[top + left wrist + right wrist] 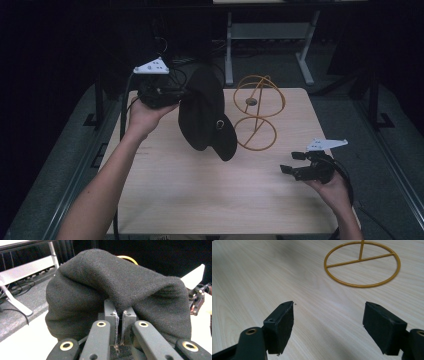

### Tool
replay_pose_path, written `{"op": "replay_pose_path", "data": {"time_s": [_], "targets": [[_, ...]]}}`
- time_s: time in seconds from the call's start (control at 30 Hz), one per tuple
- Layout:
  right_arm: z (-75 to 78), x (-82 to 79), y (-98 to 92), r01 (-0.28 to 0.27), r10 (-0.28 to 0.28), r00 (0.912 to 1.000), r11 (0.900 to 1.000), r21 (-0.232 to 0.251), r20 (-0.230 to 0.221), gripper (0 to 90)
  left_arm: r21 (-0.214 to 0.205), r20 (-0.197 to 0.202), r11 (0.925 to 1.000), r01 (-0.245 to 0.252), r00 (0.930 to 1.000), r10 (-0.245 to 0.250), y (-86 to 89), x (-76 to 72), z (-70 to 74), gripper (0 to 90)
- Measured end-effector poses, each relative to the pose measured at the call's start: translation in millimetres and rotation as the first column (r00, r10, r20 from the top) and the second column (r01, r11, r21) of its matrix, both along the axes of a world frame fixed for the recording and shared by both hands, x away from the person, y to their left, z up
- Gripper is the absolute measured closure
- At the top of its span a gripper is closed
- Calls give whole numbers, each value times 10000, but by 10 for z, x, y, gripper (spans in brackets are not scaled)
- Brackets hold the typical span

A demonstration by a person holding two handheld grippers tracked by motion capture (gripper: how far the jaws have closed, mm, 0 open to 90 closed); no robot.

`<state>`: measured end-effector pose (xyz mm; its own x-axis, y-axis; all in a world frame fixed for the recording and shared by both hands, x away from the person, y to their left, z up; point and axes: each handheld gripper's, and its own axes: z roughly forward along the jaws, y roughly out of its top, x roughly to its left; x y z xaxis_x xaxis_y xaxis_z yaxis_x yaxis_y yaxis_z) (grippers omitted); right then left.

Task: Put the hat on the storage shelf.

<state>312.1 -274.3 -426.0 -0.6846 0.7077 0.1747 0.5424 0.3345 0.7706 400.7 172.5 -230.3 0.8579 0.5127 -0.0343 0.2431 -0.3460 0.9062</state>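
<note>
Wooden table (200,200), pale grain, seen from above; dark floor and a grey metal frame (270,35) beyond its far edge.

Black cap (206,117) hangs in the air over the middle-left of the table, brim downward, a small metal eyelet or button showing on the side. It is clear of the tabletop and just left of the wire stand. In the left gripper view the cap (120,287) bulges over the jaws as a soft fold of dark knit cloth.

Yellow wire stand (256,112) on the far-middle of the table: a round base ring flat on the wood, an upright rod, a hoop frame on top. In the right gripper view the base ring (362,265) lies ahead of the jaws, well apart from them.

Left gripper (175,95), held up in the left hand at the far-left of the table. Jaws pressed together, pinching a fold of the cap's cloth between the pads (119,325).

Right gripper (292,162), in the right hand low over the near-right of the table, pointing left. Jaws spread wide (328,325), nothing between them but bare wood below.
</note>
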Motion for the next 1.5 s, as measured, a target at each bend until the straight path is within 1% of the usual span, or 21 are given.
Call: {"op": "replay_pose_path", "data": {"time_s": [0.17, 0.27, 0.4, 0.6, 0.67, 0.7, 0.73, 0.8, 0.87, 1.03, 1.1, 1.17, 1.23, 1.4, 1.43, 1.5], "targets": [[6, 0, 0, 16, -16, 10000, 10000, -2, 65, 244, 131, 6, 9998, 178, 9998, -178, -117, 115, 107, 866], [17, -8, -6, 3, -2, 9998, 10000, -17, 193, 244, 232, 38, 9994, 257, 9997, -258, -208, 184, 178, 866], [24, -7, -35, 113, -115, 9995, 9999, 73, 288, 245, 296, 163, 9988, 387, 9991, -392, -342, 268, 265, 866], [35, -6, -95, 248, -254, 9989, 9996, 154, 400, 245, 314, 89, 9979, 571, 9983, -574, -506, 381, 355, 866], [44, -10, -113, 293, -301, 9985, 9994, 171, 457, 245, 499, 73, 9966, 649, 9978, -653, -567, 423, 387, 866], [54, -18, -121, 375, -383, 9983, 9991, 183, 444, 245, 538, 30, 9963, 673, 9977, -676, -607, 447, 407, 866], [61, -18, -138, 367, -378, 9979, 9991, 204, 532, 245, 590, 25, 9957, 715, 9974, -718, -628, 463, 422, 866], [71, -24, -153, 438, -452, 9975, 9987, 272, 538, 245, 666, 87, 9946, 793, 9968, -801, -702, 501, 471, 866], [76, -22, -170, 455, -472, 9969, 9985, 289, 623, 245, 665, 94, 9939, 876, 9960, -884, -770, 533, 514, 866], [80, -17, -197, 524, -544, 9966, 9981, 329, 625, 246, 646, 17, 9914, 1134, 9935, -1138, -969, 606, 601, 865], [84, -16, -206, 562, -584, 9961, 9978, 341, 655, 245, 806, -38, 9900, 1159, 9932, -1159, -1065, 638, 613, 865], [89, -17, -217, 612, -637, 9958, 9973, 395, 650, 246, 804, -115, 9892, 1227, 9924, -1222, -1148, 671, 610, 865], [88, -13, -232, 638, -667, 9955, 9970, 443, 678, 245, 934, -182, 9878, 1246, 9922, -1235, -1257, 711, 591, 865], [73, -10, -252, 738, -762, 9951, 9965, 382, 634, 246, 1373, -609, 9812, 1358, 9898, -1284, -1465, 820, 497, 863], [70, -10, -257, 767, -790, 9948, 9963, 382, 641, 246, 1395, -681, 9806, 1380, 9892, -1295, -1493, 833, 482, 863], [66, -12, -267, 790, -815, 9945, 9961, 398, 655, 246, 1403, -895, 9779, 1549, 9856, -1433, -1578, 866, 442, 862]]}}
